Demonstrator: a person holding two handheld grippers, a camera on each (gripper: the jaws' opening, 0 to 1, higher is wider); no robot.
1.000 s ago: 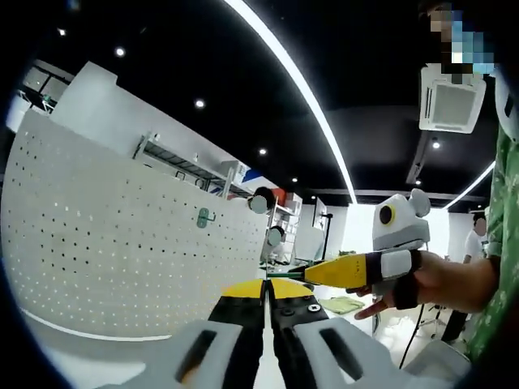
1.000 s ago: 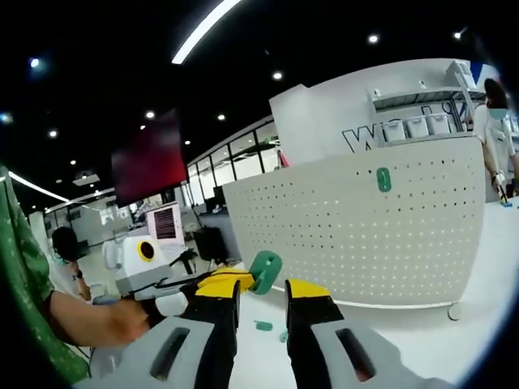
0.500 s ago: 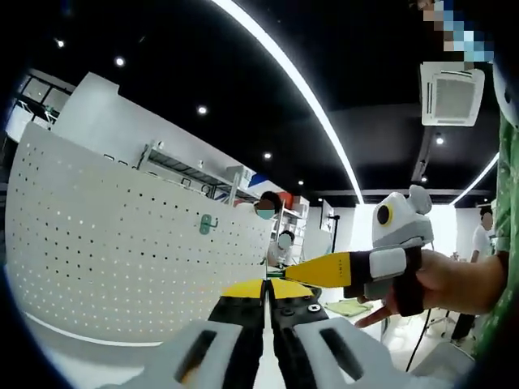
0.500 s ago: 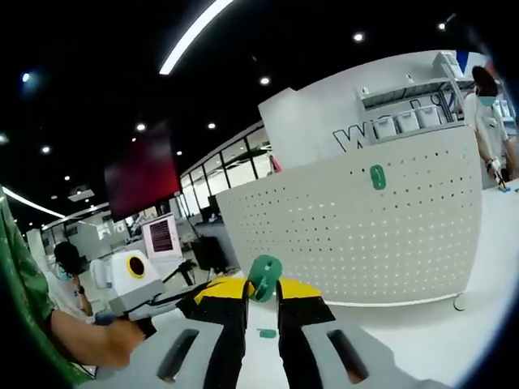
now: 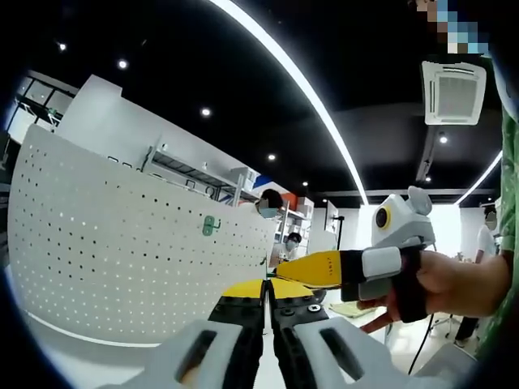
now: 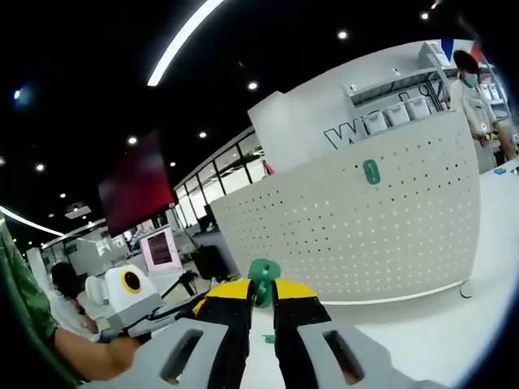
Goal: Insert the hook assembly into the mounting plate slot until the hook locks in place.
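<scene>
Mainly the risk is misalignment: pegboard [image 6: 357, 235] stands well apart, and the green hook [image 6: 263, 279] is pinched only at its lower edge, so it could twist or slip when pushed at a slot, and both views tilt up, so parts may leave view. Board sits at 1 o'clock of right gripper [image 6: 259, 298], jaws closed on the hook at their tips; a mounted green hook [image 6: 371, 172] at 1 o'clock. Left gripper [image 5: 266, 292], jaws closed, nothing held; board [image 5: 122, 243] at 10 o'clock.

Yellow-tipped black claw [image 5: 264, 296], white housing; green sleeve [image 5: 509, 219]
</scene>
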